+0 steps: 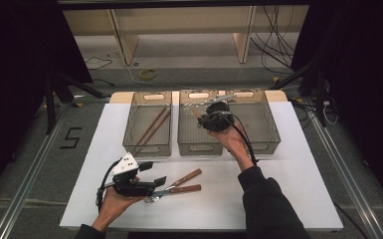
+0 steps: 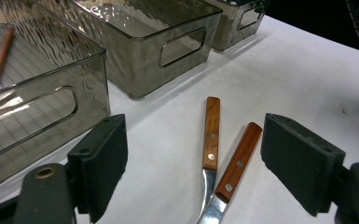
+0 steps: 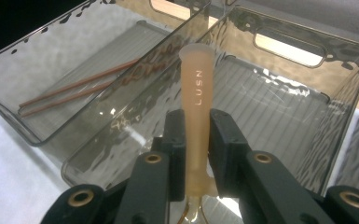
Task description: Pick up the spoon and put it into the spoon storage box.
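My right gripper (image 1: 213, 119) hovers over the middle bin (image 1: 199, 147) and is shut on a beige plastic utensil handle (image 3: 196, 88) marked LUSN. In the right gripper view the handle sticks out past the jaws above that bin's ribbed floor (image 3: 270, 107); the utensil's other end is hidden. My left gripper (image 1: 153, 173) rests low at the front left with its jaws open. Two wooden-handled knives (image 2: 211, 135) (image 2: 239, 161) lie side by side on the white table between its pads (image 2: 100, 163), untouched.
Three smoky clear bins stand in a row at the back of the white table (image 1: 288, 189). The left bin (image 1: 129, 130) holds two brown chopsticks (image 1: 151, 127). The right bin (image 1: 273, 130) stands beside the middle one. Cables lie on the floor beyond the table.
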### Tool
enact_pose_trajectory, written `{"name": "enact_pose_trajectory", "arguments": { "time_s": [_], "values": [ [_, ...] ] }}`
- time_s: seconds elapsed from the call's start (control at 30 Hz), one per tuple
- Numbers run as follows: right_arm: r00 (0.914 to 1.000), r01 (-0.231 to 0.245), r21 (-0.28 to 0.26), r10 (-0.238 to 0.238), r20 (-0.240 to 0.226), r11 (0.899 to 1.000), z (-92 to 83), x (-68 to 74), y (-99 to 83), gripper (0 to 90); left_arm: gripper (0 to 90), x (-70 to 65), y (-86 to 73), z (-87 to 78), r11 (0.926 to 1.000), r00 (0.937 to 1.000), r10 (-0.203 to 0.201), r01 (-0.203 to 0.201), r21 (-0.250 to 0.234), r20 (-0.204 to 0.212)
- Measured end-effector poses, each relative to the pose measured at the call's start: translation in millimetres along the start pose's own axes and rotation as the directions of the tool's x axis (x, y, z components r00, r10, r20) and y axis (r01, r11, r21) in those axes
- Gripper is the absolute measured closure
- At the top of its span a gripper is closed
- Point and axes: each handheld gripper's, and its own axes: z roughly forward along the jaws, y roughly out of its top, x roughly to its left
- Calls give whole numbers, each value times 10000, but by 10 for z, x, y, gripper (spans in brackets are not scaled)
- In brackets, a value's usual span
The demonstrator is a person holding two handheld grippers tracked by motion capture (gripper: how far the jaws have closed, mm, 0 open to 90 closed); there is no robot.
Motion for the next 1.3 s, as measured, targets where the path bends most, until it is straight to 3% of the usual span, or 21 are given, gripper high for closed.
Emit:
{"name": "enact_pose_trajectory", "arguments": {
  "time_s": [1.3],
  "values": [
    [9995,-113,675,93,309,9977,352,-1,144,774,224,1,-18,18,9999,10000,35,-36,131,61]
  ]
}}
